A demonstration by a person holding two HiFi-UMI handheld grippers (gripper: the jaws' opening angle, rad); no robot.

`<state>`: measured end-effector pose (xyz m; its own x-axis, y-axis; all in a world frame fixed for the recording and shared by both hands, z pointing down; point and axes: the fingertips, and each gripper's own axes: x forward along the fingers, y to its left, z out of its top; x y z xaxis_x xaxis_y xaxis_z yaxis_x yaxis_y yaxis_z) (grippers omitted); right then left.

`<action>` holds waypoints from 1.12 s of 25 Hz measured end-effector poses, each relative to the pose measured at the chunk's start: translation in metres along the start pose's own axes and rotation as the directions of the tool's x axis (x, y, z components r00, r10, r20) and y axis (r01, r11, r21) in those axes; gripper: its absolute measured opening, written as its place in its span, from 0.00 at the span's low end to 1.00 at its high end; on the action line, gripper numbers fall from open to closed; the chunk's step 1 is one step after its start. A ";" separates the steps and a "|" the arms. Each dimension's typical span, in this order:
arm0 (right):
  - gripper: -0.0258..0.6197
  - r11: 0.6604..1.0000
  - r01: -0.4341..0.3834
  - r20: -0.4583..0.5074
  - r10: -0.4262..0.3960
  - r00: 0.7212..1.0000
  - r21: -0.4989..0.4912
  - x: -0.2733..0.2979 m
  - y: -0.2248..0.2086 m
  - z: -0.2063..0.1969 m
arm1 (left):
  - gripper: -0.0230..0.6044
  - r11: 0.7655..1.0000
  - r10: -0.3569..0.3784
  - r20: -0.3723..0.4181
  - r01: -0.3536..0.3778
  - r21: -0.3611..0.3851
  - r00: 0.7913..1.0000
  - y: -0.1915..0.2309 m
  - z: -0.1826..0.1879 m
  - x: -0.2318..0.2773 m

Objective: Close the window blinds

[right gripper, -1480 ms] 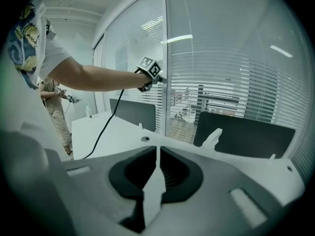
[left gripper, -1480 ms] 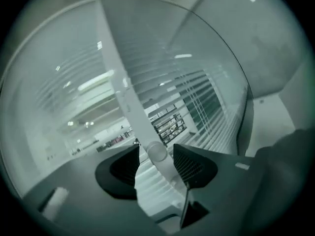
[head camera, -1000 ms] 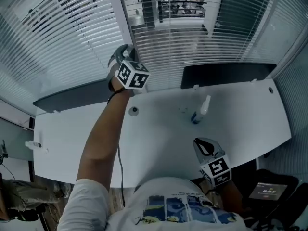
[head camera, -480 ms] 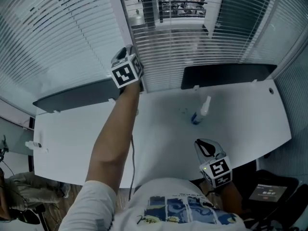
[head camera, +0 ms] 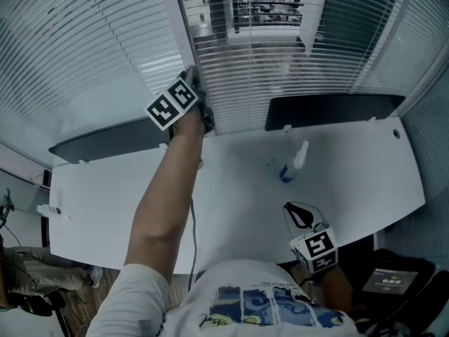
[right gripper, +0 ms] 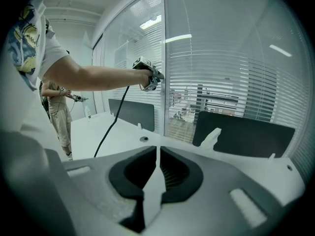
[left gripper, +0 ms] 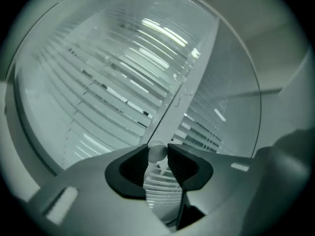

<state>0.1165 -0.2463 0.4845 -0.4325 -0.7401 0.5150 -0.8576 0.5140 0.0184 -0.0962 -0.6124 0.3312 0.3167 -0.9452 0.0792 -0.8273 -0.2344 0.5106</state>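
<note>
Since the earlier frame the left gripper (head camera: 191,83) had rolled, its marker cube (head camera: 172,104) tipping leftward, jaws clenched on the tilt wand (left gripper: 171,113) of the blinds (head camera: 266,76), which hung behind the white desk (head camera: 126,195). The right gripper (right gripper: 157,156) sat closed and empty near the desk's front edge

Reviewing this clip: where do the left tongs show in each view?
Head view: left tongs upper centre-left, against the blinds.
Left gripper view: bottom centre, its jaws shut on the wand.
Right gripper view: centre-left, at the end of the outstretched arm.
Shared landmark: the white window post beside them.
</note>
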 end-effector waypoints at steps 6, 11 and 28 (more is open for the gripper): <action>0.06 1.000 -0.001 0.003 0.001 1.000 -0.002 0.001 0.000 0.001 | 0.34 0.644 0.208 -0.014 -0.126 0.755 0.978 -0.008 0.002 -0.003; 0.06 1.000 -0.009 0.000 0.009 1.000 -0.003 0.003 0.002 0.001 | 0.30 0.138 0.214 0.040 -0.071 0.988 0.976 -0.022 -0.013 0.005; 0.06 1.000 -0.007 -0.002 0.007 1.000 -0.005 0.003 0.002 0.004 | 0.24 0.733 0.163 -0.006 -0.117 0.670 0.987 -0.015 0.004 0.001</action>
<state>0.1121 -0.2491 0.4826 -0.4381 -0.7356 0.5167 -0.8532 0.5213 0.0187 -0.0850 -0.6111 0.3203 0.1802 -0.9694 0.1667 -0.9546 -0.2132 -0.2080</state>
